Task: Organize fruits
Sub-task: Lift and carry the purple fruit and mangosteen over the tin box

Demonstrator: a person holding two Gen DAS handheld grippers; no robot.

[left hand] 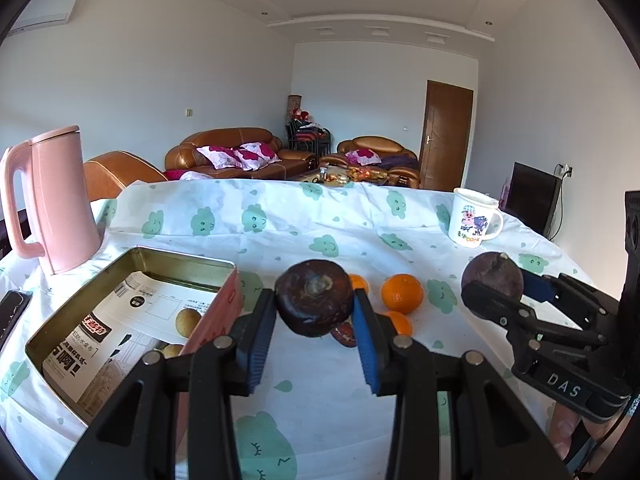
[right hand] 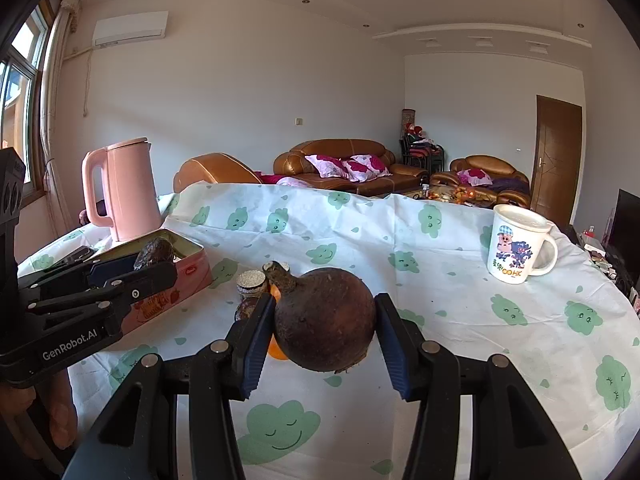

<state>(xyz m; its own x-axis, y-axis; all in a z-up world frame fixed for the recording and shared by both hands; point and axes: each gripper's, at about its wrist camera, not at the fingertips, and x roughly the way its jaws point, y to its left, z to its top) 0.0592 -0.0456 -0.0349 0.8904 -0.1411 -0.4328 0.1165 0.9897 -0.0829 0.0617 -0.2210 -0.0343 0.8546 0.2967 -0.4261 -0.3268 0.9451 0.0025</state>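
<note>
A round, dark brown, rough-skinned fruit (right hand: 324, 320) is pinched by the right gripper (right hand: 324, 334) above the table (right hand: 460, 320), its stubby stem pointing up and left. A flatter dark fruit (left hand: 314, 303) is clamped in the left gripper (left hand: 314, 320), just beside the metal tin (left hand: 168, 258).

The right gripper (right hand: 325, 330) clamps a dark brown round fruit (right hand: 326, 322) between its blue pads, the stub of stem tilted up and to its left. An orange (right hand: 277, 353) peeks out just under the left pad. Farther left, the left gripper (right hand: 154, 262) holds another dark fruit (right hand: 155, 252) over the pink tin (right hand: 188, 270) (kettle (right hand: 130, 190) behind). Ahead to the right stands a cartoon mug (right hand: 516, 246).
</note>
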